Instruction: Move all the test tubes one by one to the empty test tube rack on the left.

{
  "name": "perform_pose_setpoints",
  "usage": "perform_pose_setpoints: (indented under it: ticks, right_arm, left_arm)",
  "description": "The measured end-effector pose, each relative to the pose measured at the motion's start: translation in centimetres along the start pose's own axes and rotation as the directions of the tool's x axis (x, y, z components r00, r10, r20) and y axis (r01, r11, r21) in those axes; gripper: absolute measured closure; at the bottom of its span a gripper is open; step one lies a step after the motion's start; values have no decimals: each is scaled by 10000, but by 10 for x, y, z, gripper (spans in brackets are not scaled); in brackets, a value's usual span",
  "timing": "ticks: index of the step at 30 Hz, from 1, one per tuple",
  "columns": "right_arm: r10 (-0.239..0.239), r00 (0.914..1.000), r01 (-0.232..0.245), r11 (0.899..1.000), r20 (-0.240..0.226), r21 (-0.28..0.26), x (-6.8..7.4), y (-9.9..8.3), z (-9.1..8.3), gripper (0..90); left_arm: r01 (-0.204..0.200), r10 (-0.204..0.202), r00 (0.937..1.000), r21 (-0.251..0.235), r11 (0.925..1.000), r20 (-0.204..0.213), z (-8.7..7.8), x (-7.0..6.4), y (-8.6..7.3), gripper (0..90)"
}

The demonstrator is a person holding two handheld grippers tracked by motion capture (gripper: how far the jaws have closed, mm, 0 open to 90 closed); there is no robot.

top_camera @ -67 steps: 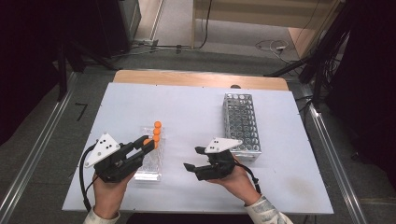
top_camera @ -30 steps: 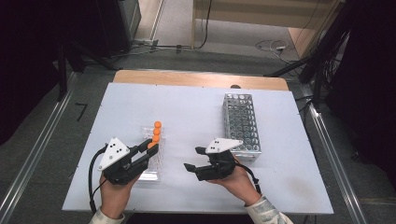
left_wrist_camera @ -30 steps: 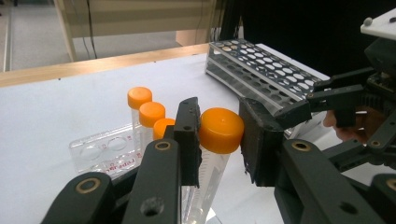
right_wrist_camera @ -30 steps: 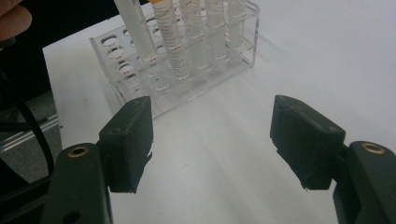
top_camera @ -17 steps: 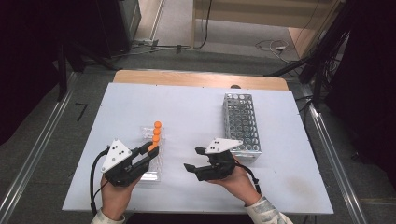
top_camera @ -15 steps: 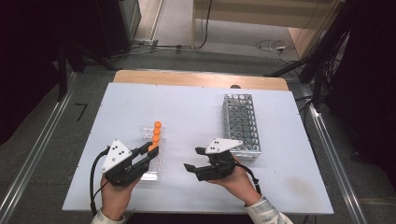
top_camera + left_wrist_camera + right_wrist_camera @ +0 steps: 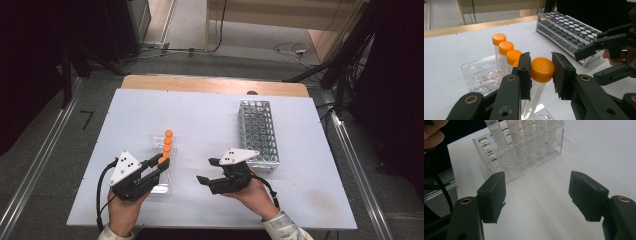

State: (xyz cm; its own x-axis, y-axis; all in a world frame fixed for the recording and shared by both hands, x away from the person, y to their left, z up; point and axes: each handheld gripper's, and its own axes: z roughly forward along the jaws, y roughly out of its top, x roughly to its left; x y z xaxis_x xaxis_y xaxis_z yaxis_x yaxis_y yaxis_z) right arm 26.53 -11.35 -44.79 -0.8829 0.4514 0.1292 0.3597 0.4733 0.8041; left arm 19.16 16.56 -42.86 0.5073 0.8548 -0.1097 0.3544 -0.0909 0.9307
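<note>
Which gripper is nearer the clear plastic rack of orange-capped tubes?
Left. The left gripper is at the clear plastic rack, its jaws around one orange-capped tube; the right gripper hovers open beside it, apart.

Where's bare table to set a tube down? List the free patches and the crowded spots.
Free: the table between clear rack and metal rack, and its far-left part. Crowded: around the left gripper at the orange-capped tubes, and by the right gripper.

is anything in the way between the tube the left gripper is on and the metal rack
Nothing on the white table lies between the tube and the metal rack. The right gripper hovers open just beside that path.
</note>
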Motion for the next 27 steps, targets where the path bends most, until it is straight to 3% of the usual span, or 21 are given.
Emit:
perform_pose_setpoints:
  ticks: [7,13,27]
  right_arm:
    - [-5,10000,5,10000,1,24,0,0,0,286]
    - [2,10000,-2,10000,6,3,0,0,0,286]
    - [0,10000,0,10000,10,-25,0,0,0,286]
  left_arm:
    - [37,-37,9999,0,10000,97,0,1,-1,687]
    - [81,-81,10000,-22,10000,20,0,1,0,497]
    - [63,-63,10000,-102,9999,-16,-2,0,2,423]
